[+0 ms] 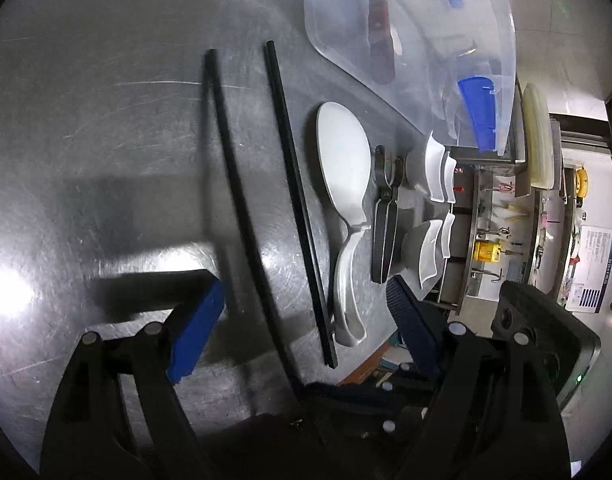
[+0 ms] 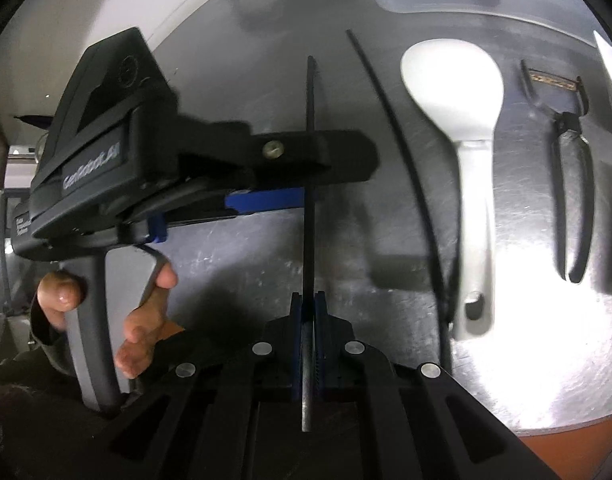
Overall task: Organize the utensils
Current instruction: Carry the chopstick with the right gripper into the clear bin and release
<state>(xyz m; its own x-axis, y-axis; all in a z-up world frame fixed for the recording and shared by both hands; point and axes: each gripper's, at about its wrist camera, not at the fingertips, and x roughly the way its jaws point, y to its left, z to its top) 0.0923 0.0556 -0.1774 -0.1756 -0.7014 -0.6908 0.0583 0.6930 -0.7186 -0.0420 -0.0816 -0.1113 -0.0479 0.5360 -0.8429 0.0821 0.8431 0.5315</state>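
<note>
Now your right gripper is clamped tight on one black chopstick lying on the steel table; your left gripper, jaws wide and empty, straddles it; next, carry it toward the clear bin.

A commercial kitchen: a scratched steel counter, and beyond its edge steel shelving with hooks; white dishes sit at the counter's edge beside a clear tub.

Scratched steel table carries 2 chopsticks, white spoon, peeler, clear bin.
</note>
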